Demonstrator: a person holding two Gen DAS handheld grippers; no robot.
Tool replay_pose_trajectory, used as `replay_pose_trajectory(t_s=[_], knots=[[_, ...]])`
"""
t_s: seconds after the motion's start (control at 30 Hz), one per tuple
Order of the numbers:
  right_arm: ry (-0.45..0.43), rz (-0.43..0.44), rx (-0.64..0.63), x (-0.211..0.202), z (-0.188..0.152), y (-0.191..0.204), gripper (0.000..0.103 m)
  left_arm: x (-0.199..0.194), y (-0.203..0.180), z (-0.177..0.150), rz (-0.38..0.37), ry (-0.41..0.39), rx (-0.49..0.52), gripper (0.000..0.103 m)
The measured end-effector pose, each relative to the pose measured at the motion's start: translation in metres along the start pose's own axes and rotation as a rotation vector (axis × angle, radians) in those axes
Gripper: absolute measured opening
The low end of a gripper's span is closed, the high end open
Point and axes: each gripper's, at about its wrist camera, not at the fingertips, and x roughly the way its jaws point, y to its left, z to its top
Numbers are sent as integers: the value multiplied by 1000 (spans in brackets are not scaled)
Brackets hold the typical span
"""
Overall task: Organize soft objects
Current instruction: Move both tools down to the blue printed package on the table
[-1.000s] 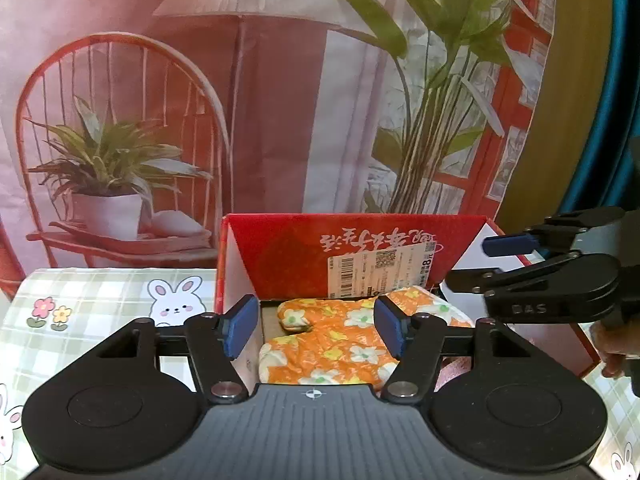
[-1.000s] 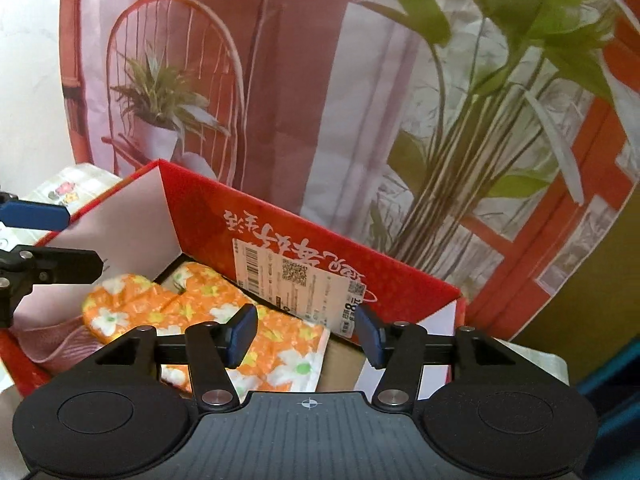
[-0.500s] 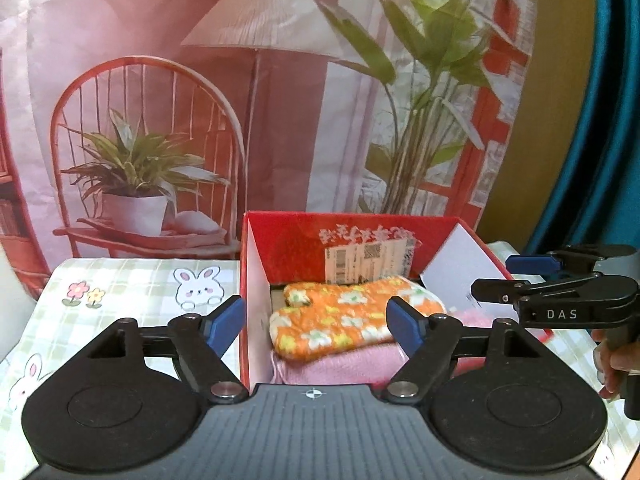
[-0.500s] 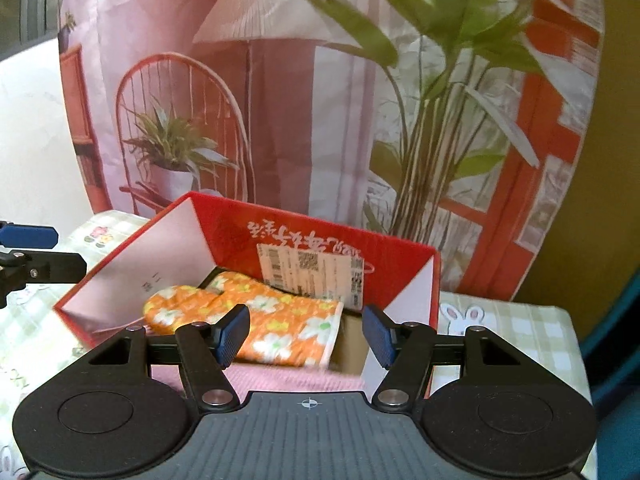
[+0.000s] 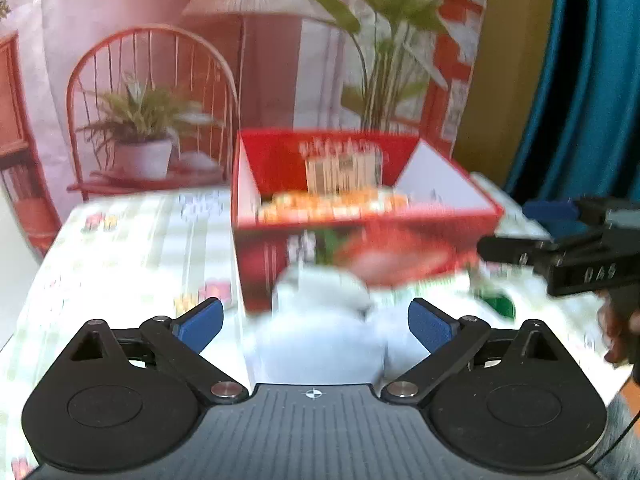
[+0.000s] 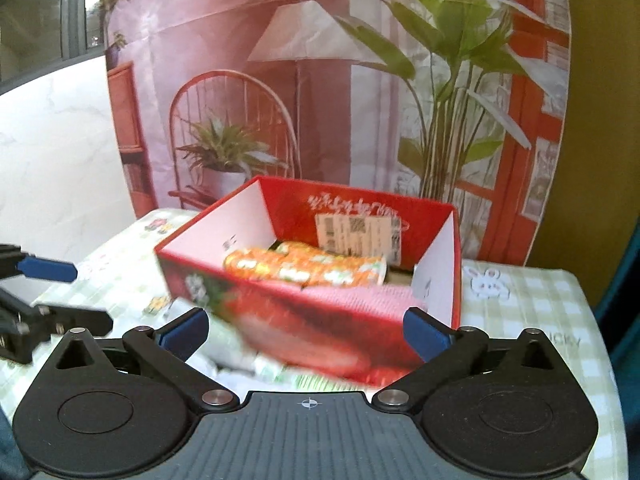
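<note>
Left wrist view shows the left gripper (image 5: 314, 324) with jaws opening wide and gripping nothing; a blurred whitish soft thing (image 5: 320, 320) lies on the surface (image 5: 120, 248) between and just ahead of its fingers. Beyond it stands the red box (image 5: 360, 216), holding the orange flowered cloth (image 5: 332, 202). Ahead of the right gripper (image 6: 306, 334), likewise opening and empty, that cloth rests on a pink fabric (image 6: 360, 296) inside the box.

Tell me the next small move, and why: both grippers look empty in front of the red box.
Probably bring the left gripper, jaws opening, down onto the white item lying before the box. The orange cloth already sits inside; the white one is still outside, blurred.
</note>
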Motion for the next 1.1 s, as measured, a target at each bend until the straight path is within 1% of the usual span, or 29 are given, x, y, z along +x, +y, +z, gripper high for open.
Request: replay_pose_trajectory(t_s=[0.1, 0.23, 0.4, 0.57, 0.6, 0.7, 0.77, 0.8, 0.87, 0.97, 1.1], knots=[[-8, 13, 9, -15, -22, 7, 103, -4, 0, -24, -8, 27, -13, 101], [-15, 34, 16, -33, -55, 19, 103, -8, 4, -48, -25, 54, -67, 101], [33, 62, 34, -43, -97, 31, 103, -9, -1, -69, -46, 81, -91, 101], [85, 85, -14, -47, -126, 46, 102, -7, -4, -88, -75, 110, -125, 100], [89, 90, -16, -47, -128, 47, 101, -6, -3, -91, -81, 118, -135, 100], [109, 121, -11, -47, -135, 50, 95, -4, 0, -96, -97, 131, -160, 98], [122, 131, -20, -45, -137, 53, 90, -1, 0, -96, -108, 135, -167, 94], [128, 136, -26, -44, -138, 54, 89, 0, 0, -96, -111, 141, -165, 93], [144, 150, -31, -41, -140, 54, 85, 4, -2, -97, -127, 154, -165, 86], [169, 165, -22, -36, -142, 54, 80, 10, -5, -101, -169, 179, -167, 76], [184, 176, -21, -32, -144, 54, 78, 15, -8, -104, -205, 198, -161, 73]])
